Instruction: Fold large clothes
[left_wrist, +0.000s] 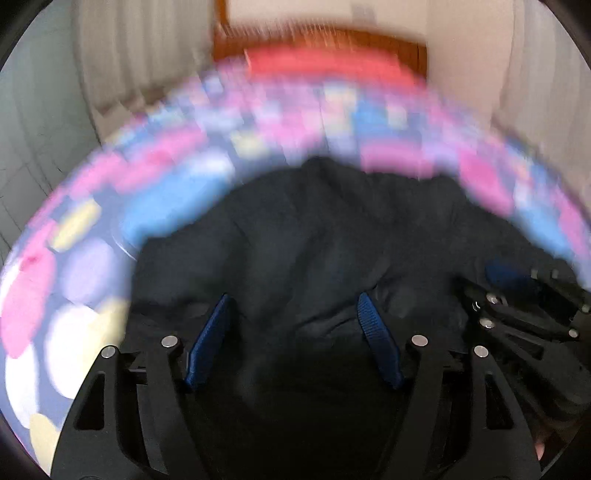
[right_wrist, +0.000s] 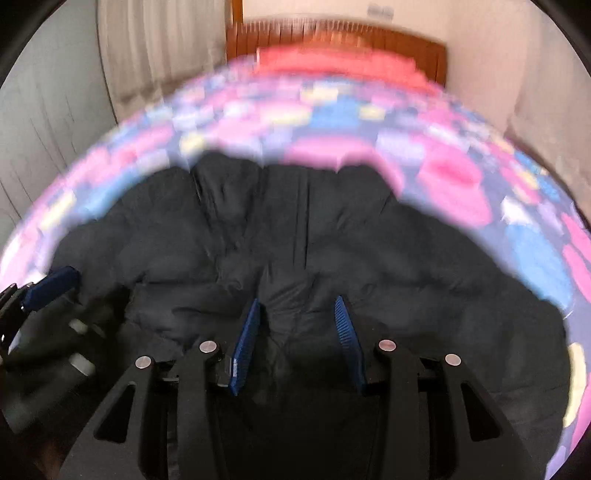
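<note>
A large dark navy garment (left_wrist: 314, 236) lies spread and rumpled on a bed; it also fills the right wrist view (right_wrist: 295, 236). My left gripper (left_wrist: 293, 306) is open, its blue pads wide apart just above the cloth's near part. My right gripper (right_wrist: 297, 306) is open too, pads on either side of a raised fold, not closed on it. The right gripper (left_wrist: 524, 317) shows at the right edge of the left wrist view. The left gripper (right_wrist: 44, 288) shows at the left edge of the right wrist view. Both views are motion-blurred.
The bed has a bedspread (left_wrist: 85, 266) with pink, blue and pale patches, also in the right wrist view (right_wrist: 461, 177). A red pillow (right_wrist: 332, 62) and a wooden headboard (right_wrist: 332, 33) lie at the far end. Pale curtains (left_wrist: 133, 48) hang to the left.
</note>
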